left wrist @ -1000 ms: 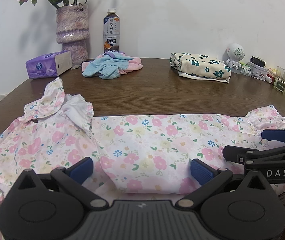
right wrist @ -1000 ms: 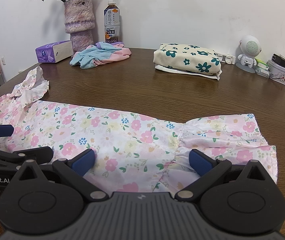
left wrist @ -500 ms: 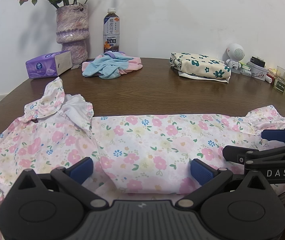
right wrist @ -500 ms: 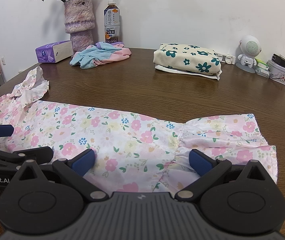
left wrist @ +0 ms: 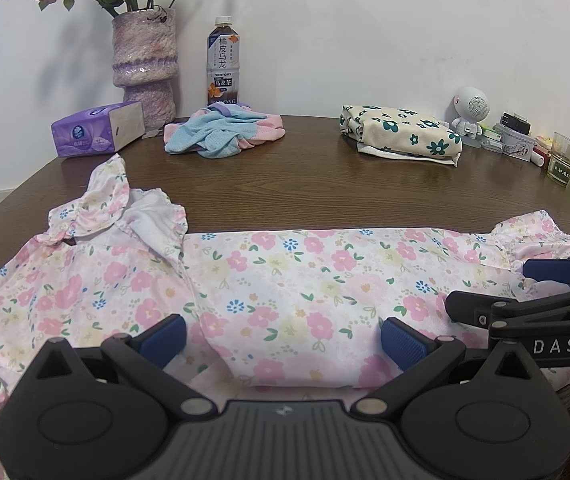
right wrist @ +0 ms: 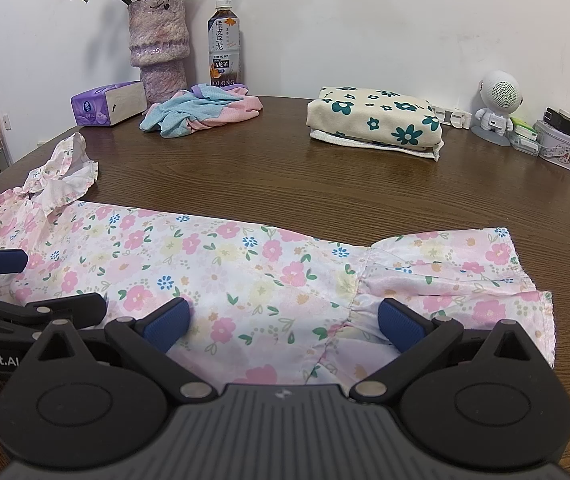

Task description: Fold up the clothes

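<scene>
A pink floral dress (left wrist: 285, 276) lies folded lengthwise in a long strip on the brown table (left wrist: 305, 176), ruffled collar at the left, hem at the right. It also shows in the right wrist view (right wrist: 245, 268). My left gripper (left wrist: 283, 338) is open, its blue pads wide apart over the dress's near edge at the middle. My right gripper (right wrist: 283, 326) is open over the near edge toward the hem end. Each gripper's side shows in the other's view.
At the back stand a purple vase with flowers (left wrist: 143, 64), a tea bottle (left wrist: 223, 64), a purple tissue box (left wrist: 97, 128), a crumpled blue and pink garment (left wrist: 221, 132), a folded cream floral cloth (left wrist: 401, 134), and a white robot figure (left wrist: 470, 114) with small items.
</scene>
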